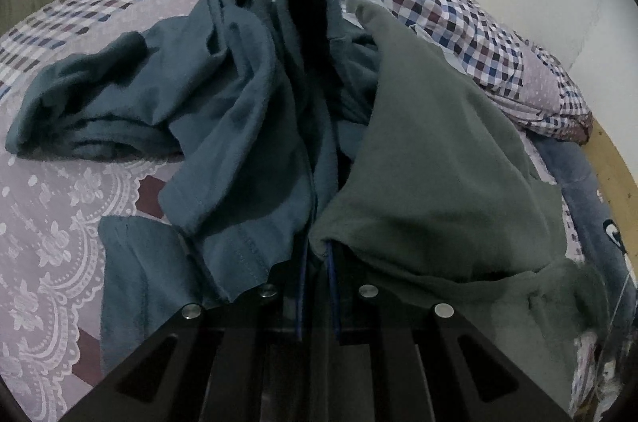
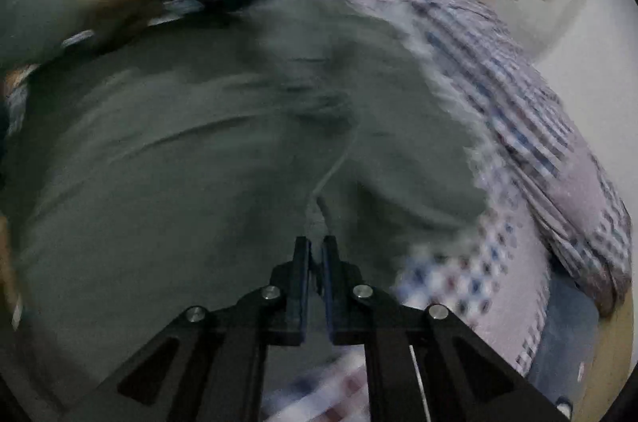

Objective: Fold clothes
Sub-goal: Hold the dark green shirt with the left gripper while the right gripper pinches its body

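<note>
- On the far left of the left wrist view lies the bed cover (image 1: 52, 222), pale lilac with a white lace pattern.
- A teal garment (image 1: 223, 111) lies crumpled on this cover; one sleeve reaches out to the left and a raised fold stands in the middle.
- The left claw (image 1: 317, 254) is near the lower middle. Its fingers are covered by cloth, so only thin blue edges show, close together. It seems to pinch the teal garment and the edge of the grey-green garment (image 1: 430, 163), but one cannot tell for sure.
- The grey-green garment drapes to the right of the teal one and partly over it.
- Behind both, a checked blanket (image 1: 458, 7) is bunched along the back and right side of the bed.
- In the right wrist view, which is blurred, the grey-green garment (image 2: 179, 143) fills the left and centre.
- The right claw (image 2: 316, 254) is pressed together on a ridge of this grey-green cloth.
- To the right, the checked blanket (image 2: 530, 127) appears again.
</note>
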Available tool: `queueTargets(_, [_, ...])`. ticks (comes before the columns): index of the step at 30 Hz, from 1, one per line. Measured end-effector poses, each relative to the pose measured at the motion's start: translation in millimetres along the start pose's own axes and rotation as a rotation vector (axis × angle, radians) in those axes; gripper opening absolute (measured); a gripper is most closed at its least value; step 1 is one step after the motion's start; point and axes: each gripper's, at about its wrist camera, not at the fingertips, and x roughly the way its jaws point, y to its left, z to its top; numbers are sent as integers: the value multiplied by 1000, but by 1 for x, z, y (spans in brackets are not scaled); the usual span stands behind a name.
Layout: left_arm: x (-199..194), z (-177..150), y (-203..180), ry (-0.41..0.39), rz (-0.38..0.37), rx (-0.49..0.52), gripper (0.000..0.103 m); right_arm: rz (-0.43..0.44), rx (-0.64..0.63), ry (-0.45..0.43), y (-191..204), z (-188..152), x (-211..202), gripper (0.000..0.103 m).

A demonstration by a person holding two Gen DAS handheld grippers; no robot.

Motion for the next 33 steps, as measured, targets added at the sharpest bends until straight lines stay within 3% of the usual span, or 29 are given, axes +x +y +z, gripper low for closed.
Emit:
queueTargets(4, [-2, -3, 4, -4, -5, -13, 9, 113, -50, 26, 61, -12, -14, 7])
queueTargets(6, [-1, -4, 3, -6, 0, -11, 9, 139, -26, 50, 71, -20, -13, 7])
queueTargets(9, [-2, -5, 3, -8, 2, -10, 9, 201, 122, 47, 50, -31, -11, 12])
queueTargets(13, [-2, -6, 4, -11, 3, -9, 9, 299, 413, -70, -2, -50, -18, 36])
queueTargets(16, [-2, -6, 4, -11, 3, -10, 9, 278, 576, -58, -36, -66, -6, 39])
queueTargets(20, [-1, -7, 5, -10, 0, -13, 9, 311, 628, 35, -54, -76, 33, 39])
queueTargets(25, [-1, -7, 6, -9, -2, -17, 10, 342, 603, 108, -57, -69, 65, 39])
queueTargets(27, [-1, -7, 6, -9, -2, -18, 10, 343, 572, 120, -52, -63, 63, 33])
queueTargets(29, [-1, -7, 6, -9, -3, -18, 10, 335, 508, 132, -43, -55, 55, 5])
queueTargets(33, [-2, -8, 7, -13, -7, -22, 9, 283, 368, 156, -28, -33, 33, 3])
